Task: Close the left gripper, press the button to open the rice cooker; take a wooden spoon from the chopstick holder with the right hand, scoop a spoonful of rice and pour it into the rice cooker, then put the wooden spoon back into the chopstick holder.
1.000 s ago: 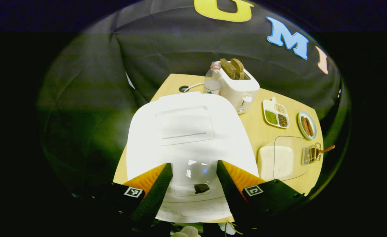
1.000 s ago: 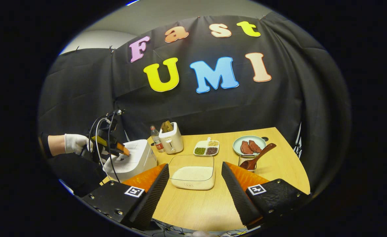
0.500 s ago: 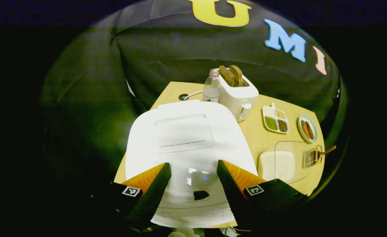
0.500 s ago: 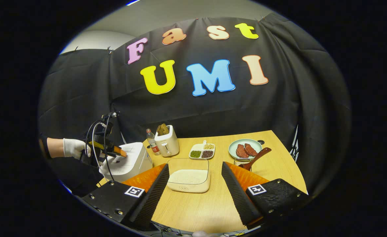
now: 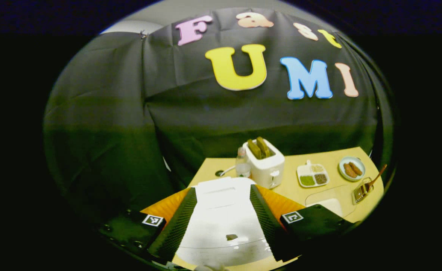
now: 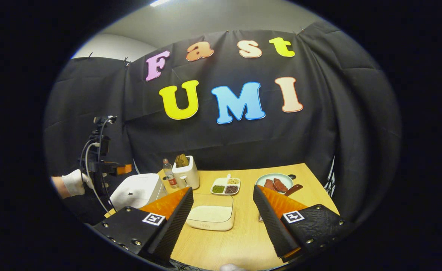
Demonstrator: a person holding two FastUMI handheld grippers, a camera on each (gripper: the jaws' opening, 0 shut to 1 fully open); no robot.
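The white rice cooker (image 5: 221, 218) sits low in the left gripper view with its lid down and a small dark button (image 5: 231, 237) at its front. My left gripper (image 5: 222, 190) hangs open above it, touching nothing. In the right gripper view the cooker (image 6: 138, 190) stands at the left, and the left gripper (image 6: 110, 167) is held above it by a gloved hand (image 6: 74, 182). My right gripper (image 6: 222, 190) is open and empty over the table. A clear container of rice (image 6: 210, 216) lies between its fingers. The wooden spoon (image 6: 292, 189) pokes out behind the right finger. The spoon (image 5: 377, 177) stands in the chopstick holder (image 5: 360, 190).
On the wooden table (image 6: 243, 237) stand a white toaster (image 6: 185, 173) with bread, a water bottle (image 6: 167, 177), a divided dish of grains (image 6: 225, 186) and a plate of meat (image 6: 275, 182). The black cloth wall runs behind the table.
The left gripper has lifted and tilted up away from the cooker's lid, still open. The lid stays down. The right gripper view has tipped upward a little.
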